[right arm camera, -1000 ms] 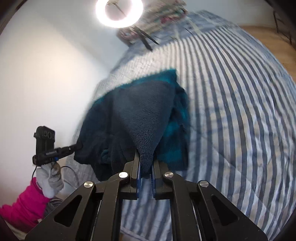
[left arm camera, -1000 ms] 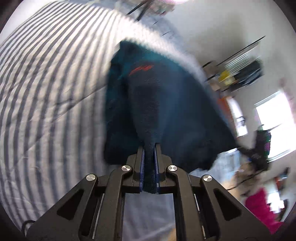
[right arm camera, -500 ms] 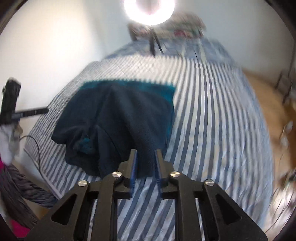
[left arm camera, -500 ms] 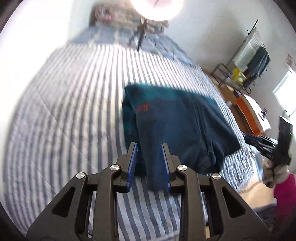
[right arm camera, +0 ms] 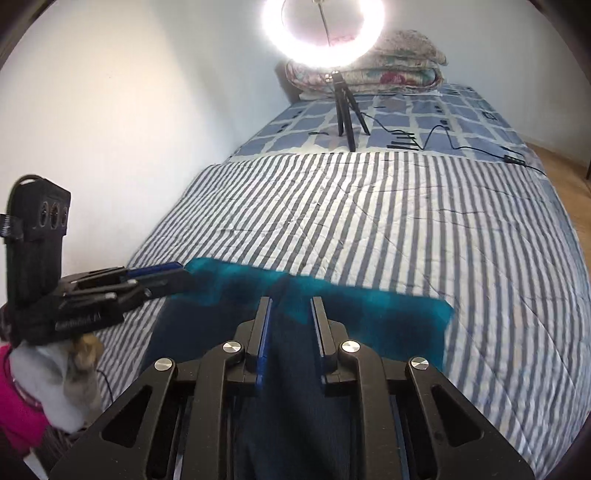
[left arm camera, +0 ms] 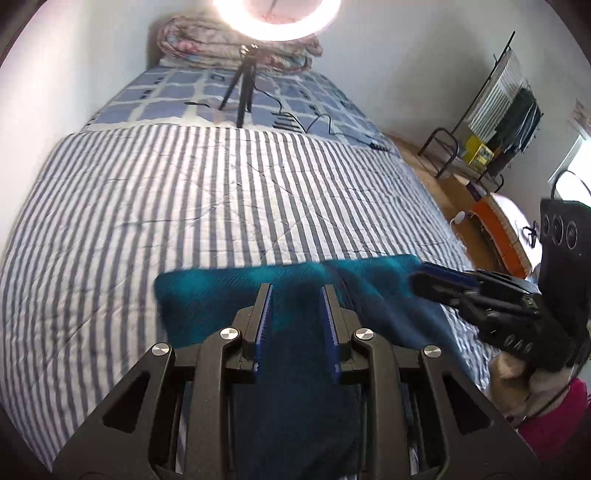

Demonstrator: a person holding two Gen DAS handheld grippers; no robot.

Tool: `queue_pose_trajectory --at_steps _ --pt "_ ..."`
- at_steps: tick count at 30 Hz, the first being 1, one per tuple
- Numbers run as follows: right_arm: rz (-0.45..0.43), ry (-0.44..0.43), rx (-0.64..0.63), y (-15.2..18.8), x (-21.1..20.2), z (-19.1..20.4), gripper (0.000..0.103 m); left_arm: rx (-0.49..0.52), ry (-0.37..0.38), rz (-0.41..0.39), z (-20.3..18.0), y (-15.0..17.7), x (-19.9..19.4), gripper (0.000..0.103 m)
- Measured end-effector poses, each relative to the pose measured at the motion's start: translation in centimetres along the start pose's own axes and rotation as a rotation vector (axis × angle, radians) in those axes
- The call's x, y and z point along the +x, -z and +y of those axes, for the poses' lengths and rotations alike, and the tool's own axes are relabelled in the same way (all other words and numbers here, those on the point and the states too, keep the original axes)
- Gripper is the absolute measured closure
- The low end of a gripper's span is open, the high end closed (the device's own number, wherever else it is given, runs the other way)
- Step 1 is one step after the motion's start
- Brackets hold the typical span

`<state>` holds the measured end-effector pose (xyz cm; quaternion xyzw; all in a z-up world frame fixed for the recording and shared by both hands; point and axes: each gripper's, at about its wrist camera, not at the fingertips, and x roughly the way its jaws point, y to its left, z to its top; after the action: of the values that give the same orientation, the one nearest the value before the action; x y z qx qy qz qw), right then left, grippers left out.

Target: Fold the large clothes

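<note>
Behind fleece [left arm camera: 207, 306]: ring light [left arm camera: 277, 22]; tripod [left arm camera: 242, 85]

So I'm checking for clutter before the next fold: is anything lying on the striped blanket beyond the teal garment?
No, the striped blanket is bare beyond the teal garment.

Left gripper [left arm camera: 296, 297] jaws apart, blue pads clear of the cloth. Teal fleece [left arm camera: 207, 306] lies flat on striped quilt [left arm camera: 184, 206] just beyond and under the fingers; its far edge is blurred. Right gripper [left arm camera: 436, 282] at right over the fleece's right end. Ring light [left arm camera: 277, 22] on tripod at bed head, folded blanket [left arm camera: 192, 40] behind. Clothes rack [left arm camera: 495, 110] far right.
</note>
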<state>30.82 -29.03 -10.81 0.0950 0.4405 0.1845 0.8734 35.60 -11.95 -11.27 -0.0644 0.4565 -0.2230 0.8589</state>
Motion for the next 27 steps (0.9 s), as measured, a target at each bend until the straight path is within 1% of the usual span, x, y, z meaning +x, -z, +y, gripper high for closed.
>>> queue_pose_trajectory --at_steps 4,7,8,9,10,11,12,13,14,15,17,18,20,22,23,25,27 --pt "0.054 -0.020 -0.013 -0.2 3.6 0.2 0.086 0.001 -0.001 0.049 0.4 -0.7 3.4 0.079" --pt "0.102 -0.018 -0.023 0.7 5.9 0.0 0.086 0.012 -0.029 0.100 1.6 0.3 6.0 0.079" --pt "0.116 -0.021 -0.023 1.1 6.4 -0.2 0.086 0.005 -0.030 0.116 2.2 0.7 6.8 0.081" --pt "0.134 -0.020 -0.021 1.6 7.1 -0.5 0.086 -0.009 -0.019 0.135 3.0 1.4 7.9 0.087" --pt "0.149 -0.018 -0.020 2.1 7.4 -0.5 0.086 -0.015 -0.017 0.146 3.6 2.0 8.7 0.092" --pt "0.166 -0.012 -0.025 2.6 8.2 -0.6 0.086 -0.009 -0.020 0.144 4.0 2.7 9.4 0.096" --pt "0.182 0.003 -0.040 3.6 9.2 -0.5 0.087 0.006 -0.020 0.126 4.0 3.2 9.6 0.096" --pt "0.182 0.010 -0.051 4.0 9.4 -0.4 0.087 0.042 -0.045 0.107 3.5 3.5 9.7 0.096" --pt "0.173 0.018 -0.058 4.1 9.5 -0.1 0.088 0.061 -0.059 0.109 3.1 3.4 9.6 0.096" --pt "0.180 0.018 -0.056 3.9 9.3 -0.1 0.088 0.063 -0.058 0.119 3.0 3.2 9.7 0.096" --pt "0.187 -0.004 -0.031 3.3 8.4 -0.3 0.088 0.027 -0.014 0.129 3.6 2.6 8.9 0.096" --pt "0.171 -0.023 -0.015 3.0 7.5 -0.4 0.088 0.014 -0.002 0.125 4.0 2.3 8.5 0.096" --pt "0.099 -0.060 0.027 2.6 4.4 -1.0 0.088 -0.031 0.021 0.080 4.9 1.9 5.9 0.096" --pt "0.056 -0.041 0.048 2.6 2.4 -1.9 0.088 -0.045 0.026 0.054 5.3 2.0 3.8 0.096" --pt "0.038 -0.020 0.058 2.6 1.5 -2.7 0.088 -0.036 0.020 0.045 5.3 2.3 3.1 0.096" --pt "0.031 0.019 0.081 2.6 1.0 -4.3 0.088 -0.008 -0.007 0.040 5.5 2.8 2.4 0.096" --pt "0.042 0.019 0.117 2.8 1.3 -5.8 0.088 0.000 -0.025 0.058 6.0 3.5 2.7 0.096"
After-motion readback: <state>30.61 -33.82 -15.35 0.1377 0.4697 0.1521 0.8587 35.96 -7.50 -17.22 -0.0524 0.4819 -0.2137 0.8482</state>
